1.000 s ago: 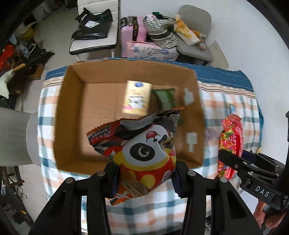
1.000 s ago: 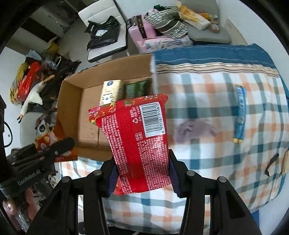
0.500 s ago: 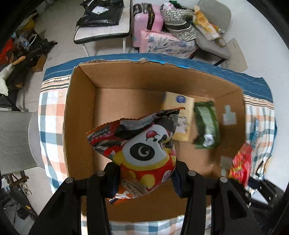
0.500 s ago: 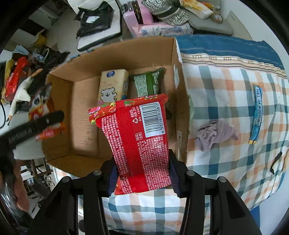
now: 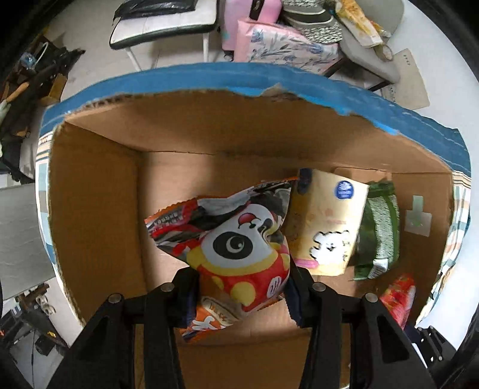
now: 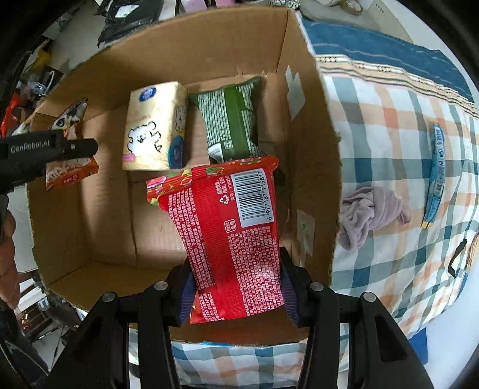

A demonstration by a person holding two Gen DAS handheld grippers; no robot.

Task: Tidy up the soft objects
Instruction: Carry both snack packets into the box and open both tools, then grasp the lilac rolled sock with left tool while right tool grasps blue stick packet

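Observation:
My left gripper [image 5: 242, 294] is shut on a snack bag with a panda face [image 5: 239, 248] and holds it inside the cardboard box [image 5: 89, 209], over its left half. My right gripper [image 6: 236, 294] is shut on a red snack packet with a barcode [image 6: 230, 233] and holds it above the box's [image 6: 311, 125] right half. On the box floor lie a cream tissue pack [image 6: 154, 127] and a green packet [image 6: 232, 119], side by side; both also show in the left wrist view, tissue pack [image 5: 326, 227] and green packet [image 5: 380, 230]. The left gripper with its bag shows in the right wrist view [image 6: 60, 149].
The box stands on a table with a checked cloth [image 6: 404, 125]. On the cloth right of the box lie a crumpled mauve cloth [image 6: 368, 215] and a blue stick packet [image 6: 435, 173]. Chairs with bags and a pink suitcase [image 5: 239, 24] stand behind the table.
Both grippers have moved forward and down over the box with their bags; the left one now holds its bag inside the box, the right one is above the box's right half.

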